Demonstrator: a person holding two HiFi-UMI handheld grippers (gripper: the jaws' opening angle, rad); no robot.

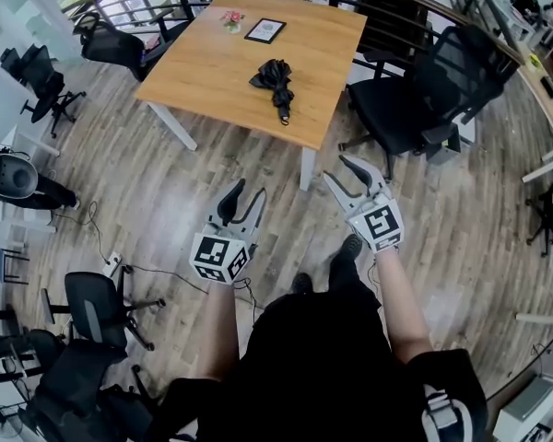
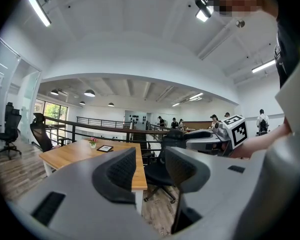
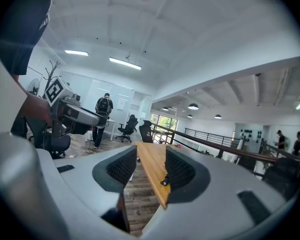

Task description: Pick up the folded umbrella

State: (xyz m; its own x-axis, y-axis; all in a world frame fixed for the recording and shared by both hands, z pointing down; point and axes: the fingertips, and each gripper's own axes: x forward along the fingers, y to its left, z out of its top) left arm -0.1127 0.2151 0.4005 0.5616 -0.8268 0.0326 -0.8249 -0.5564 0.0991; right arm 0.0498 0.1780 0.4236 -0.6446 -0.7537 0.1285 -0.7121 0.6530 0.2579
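both arms reach forward side by side, holding the left gripper [image 1: 247, 191] and right gripper [image 1: 339, 170] about level, each with jaws apart and empty, well short of the black folded umbrella [image 1: 276, 83] lying on the wooden table [image 1: 212, 72] ahead.

black umbrella [image 1: 276, 81], light wood-grain table [image 1: 324, 49]

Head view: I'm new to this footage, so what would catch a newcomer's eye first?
A black folded umbrella lies on the wooden table, upper centre. Below it, the left gripper and right gripper hang over the plank floor, both open and empty, short of the table.
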